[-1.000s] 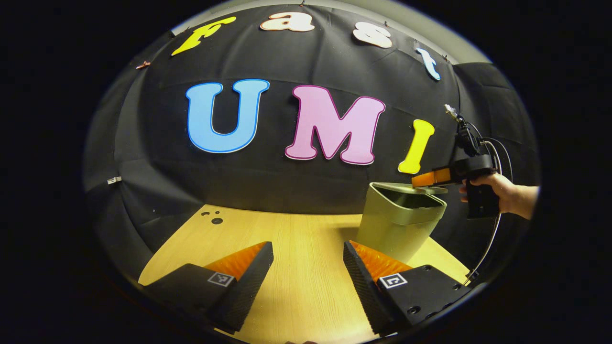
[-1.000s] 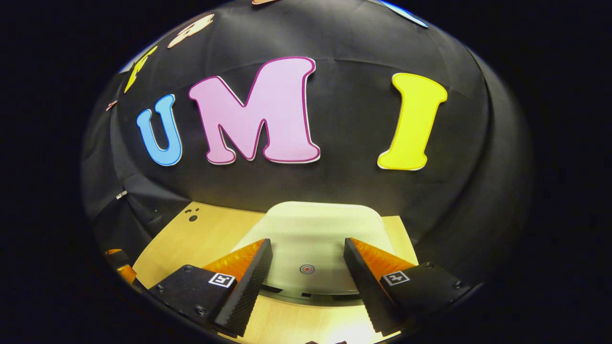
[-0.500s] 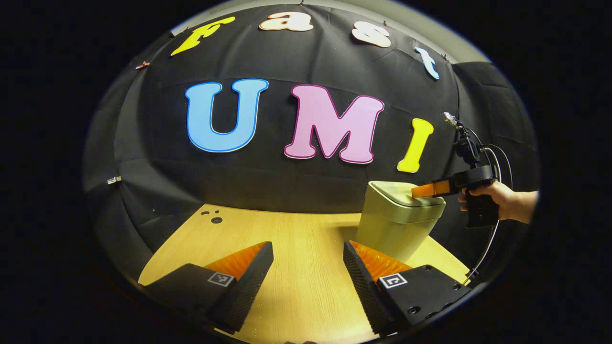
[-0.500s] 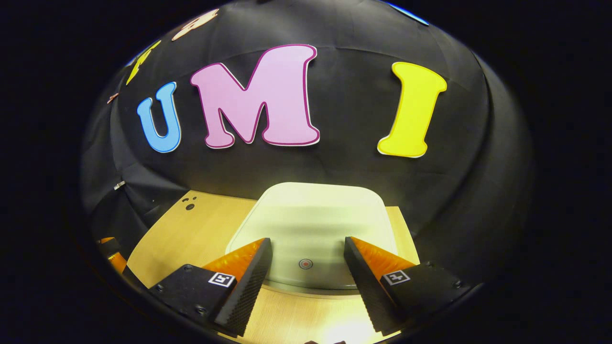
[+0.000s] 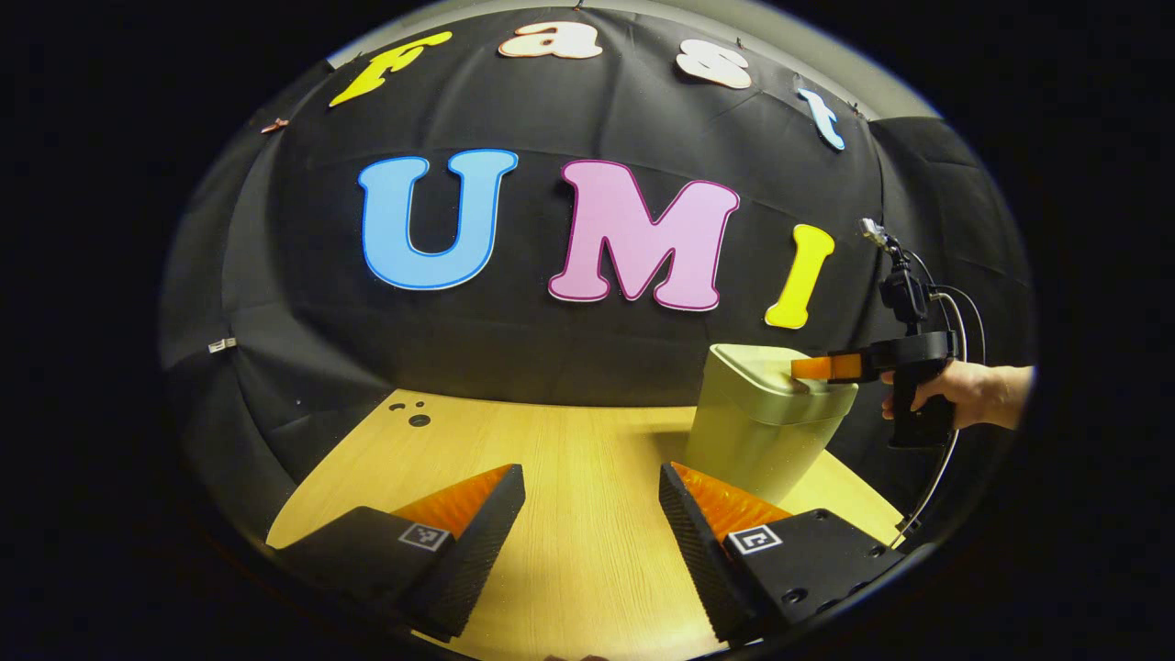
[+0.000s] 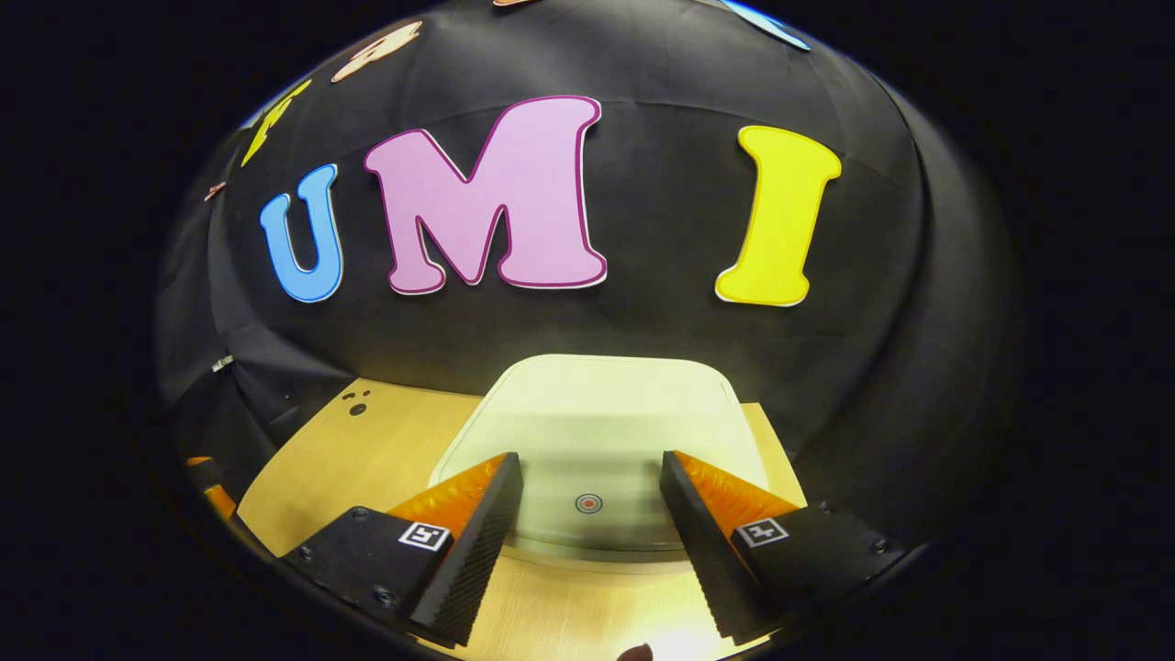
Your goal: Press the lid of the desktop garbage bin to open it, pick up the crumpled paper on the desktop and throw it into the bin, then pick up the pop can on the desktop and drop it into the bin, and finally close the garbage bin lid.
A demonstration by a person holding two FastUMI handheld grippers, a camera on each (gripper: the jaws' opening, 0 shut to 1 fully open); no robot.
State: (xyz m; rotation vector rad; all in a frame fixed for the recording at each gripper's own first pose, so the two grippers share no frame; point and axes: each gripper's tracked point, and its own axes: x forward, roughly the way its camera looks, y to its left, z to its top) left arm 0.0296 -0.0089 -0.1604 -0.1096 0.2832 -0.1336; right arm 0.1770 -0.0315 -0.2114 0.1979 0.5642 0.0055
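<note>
Two grippers are in play, and the right gripper is the one at work: its fingers stand spread with nothing between them, tips resting on or just above the near edge of the bin's lid, and I cannot tell whether they bear on it. From the left gripper view that same tool, held by a hand, reaches level over the top of the garbage bin from the bin's far side. The lid lies flat and looks closed, so the last step seems done or nearly so; I judge that lifting straight up off the bin is what remains. A small round red mark sits on the lid midway between the right fingers, near the front edge.

Left gripper hangs well apart from the bin, on the bin's other side over the wooden desktop, fingers likewise wide and holding nothing. Each finger block carries a small square black-and-white tag, a pattern rather than readable writing. No brand can be made out on the bin.
</note>
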